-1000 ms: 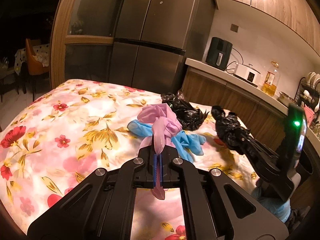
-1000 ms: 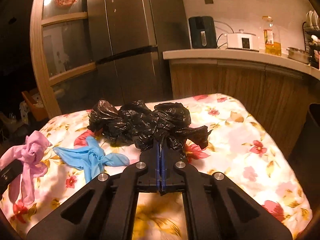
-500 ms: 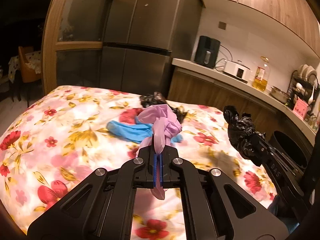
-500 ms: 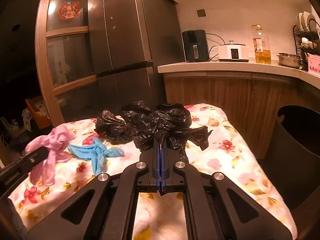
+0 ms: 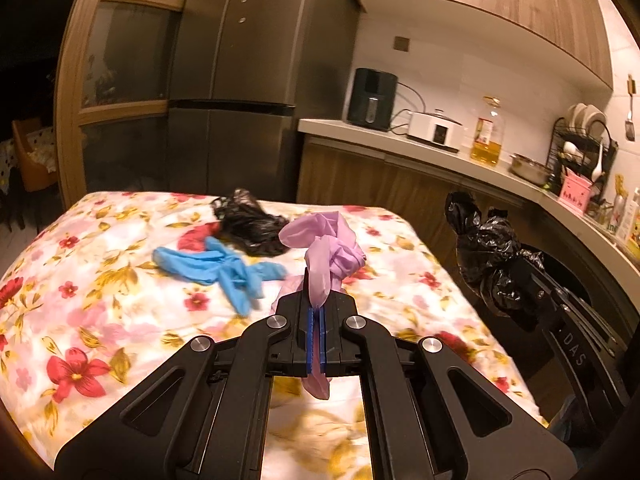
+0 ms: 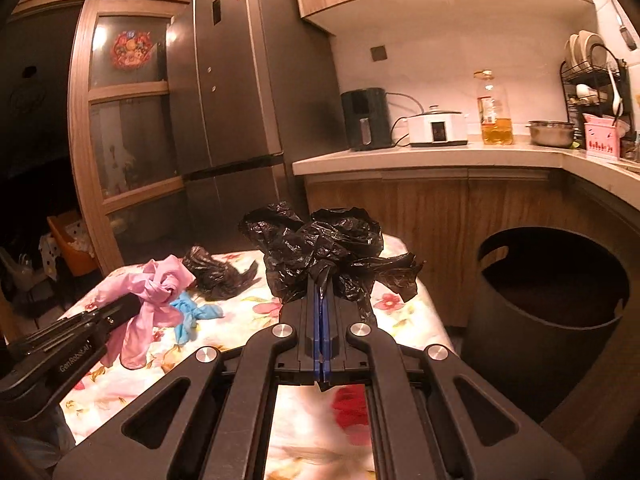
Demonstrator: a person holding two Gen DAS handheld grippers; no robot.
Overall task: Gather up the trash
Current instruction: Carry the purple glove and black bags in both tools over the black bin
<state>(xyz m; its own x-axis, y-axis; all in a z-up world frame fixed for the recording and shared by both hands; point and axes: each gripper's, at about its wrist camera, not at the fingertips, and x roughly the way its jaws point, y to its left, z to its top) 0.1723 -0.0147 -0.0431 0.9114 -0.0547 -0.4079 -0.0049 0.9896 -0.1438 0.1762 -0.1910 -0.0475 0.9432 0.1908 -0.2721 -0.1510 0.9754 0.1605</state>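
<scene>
Claws clamped: left claw (image 5: 317,312) grips pink glove (image 5: 326,246), right claw (image 6: 322,300) black bag (image 6: 320,246) beside open bin (image 6: 552,280).

The black bag (image 6: 320,248) is shiny, crinkly plastic. The pink glove (image 5: 328,244) looks smooth and rubbery. The flowered cloth (image 5: 100,288) is soft. The fridge (image 6: 240,80) is dull metal.

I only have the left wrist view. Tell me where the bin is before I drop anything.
Observer: The right wrist view shows a black bin on the floor, just right of the floral-covered table, its mouth open.
Operator: Report where the right gripper's load sits relative to it.
Observer: The right gripper, shut on the black plastic bag, lines up with the table's right edge; the bin's mouth lies to its right.
</scene>
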